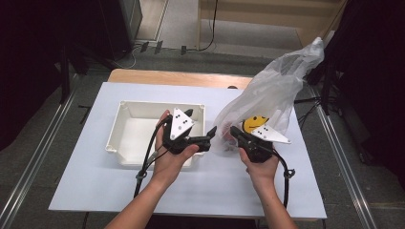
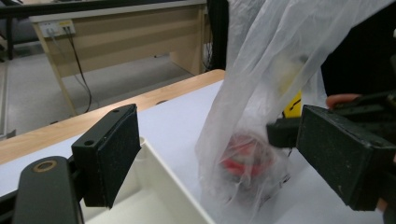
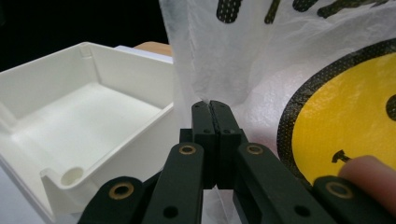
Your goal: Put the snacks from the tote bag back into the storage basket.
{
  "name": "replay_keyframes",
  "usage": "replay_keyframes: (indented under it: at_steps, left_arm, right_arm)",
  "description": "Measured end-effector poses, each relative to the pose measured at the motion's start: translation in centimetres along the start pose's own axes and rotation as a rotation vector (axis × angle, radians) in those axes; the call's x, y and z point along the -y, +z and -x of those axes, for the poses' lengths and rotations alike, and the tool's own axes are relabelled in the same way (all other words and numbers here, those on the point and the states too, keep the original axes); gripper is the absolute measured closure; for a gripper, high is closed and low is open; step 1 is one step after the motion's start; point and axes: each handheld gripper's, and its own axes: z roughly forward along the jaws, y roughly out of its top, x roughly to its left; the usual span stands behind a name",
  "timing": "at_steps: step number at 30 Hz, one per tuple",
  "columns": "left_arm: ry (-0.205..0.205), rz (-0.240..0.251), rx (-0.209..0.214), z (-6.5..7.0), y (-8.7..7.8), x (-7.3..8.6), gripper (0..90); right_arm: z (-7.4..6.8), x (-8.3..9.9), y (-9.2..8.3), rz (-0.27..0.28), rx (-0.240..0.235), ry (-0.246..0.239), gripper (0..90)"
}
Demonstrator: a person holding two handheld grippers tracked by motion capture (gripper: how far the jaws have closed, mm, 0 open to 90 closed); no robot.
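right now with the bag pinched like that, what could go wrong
1. The right gripper is shut on only a thin fold of the plastic bag; the film may slip or tear if pulled.
2. The red thing sits low inside the bag, near the white tray edge; tipping could drop it on the table, not in the tray.
3. The left gripper is open close to the bag and might snag loose film.

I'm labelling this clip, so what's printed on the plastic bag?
A yellow smiley face outlined in black on the plastic bag, clearest in the right gripper view.
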Motion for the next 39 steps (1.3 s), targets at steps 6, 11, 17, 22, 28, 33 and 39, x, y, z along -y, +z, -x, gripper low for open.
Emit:
replay_keyframes:
  at_steps: [6,11,17,22,28,33,39]
  left_arm:
    - [-0.023,0.025,0.036,0.9,1.2,-0.9,14.4]
    - [0.019,0.018,0.05,1.9,2.0,-1.6,14.9]
    - [0.009,0.012,0.054,1.7,3.0,-2.1,43.0]
    - [-0.065,0.005,0.142,0.6,3.3,-1.9,72.0]
    - [-0.084,-0.064,0.164,-0.5,3.8,-0.9,90.0]
    - [-0.129,-0.128,0.142,-1.4,4.3,0.2,90.0]
    - [-0.149,-0.152,0.148,-1.5,4.6,1.5,90.0]
  right_arm:
    - [-0.7,0.4,0.3,-0.016,-0.02,-0.017,90.0]
    - [-1.3,0.6,0.5,-0.021,-0.051,-0.048,90.0]
    - [-2.1,0.7,0.4,-0.021,-0.112,-0.082,90.0]
    - [-2.3,0.9,-0.1,-0.023,-0.138,-0.097,90.0]
    - [-1.6,1.2,-1.1,-0.012,-0.136,-0.124,90.0]
    - [0.1,1.0,-2.3,0.059,-0.145,-0.054,69.1]
    - [1.3,-0.7,-4.4,0.161,-0.049,-0.023,47.9]
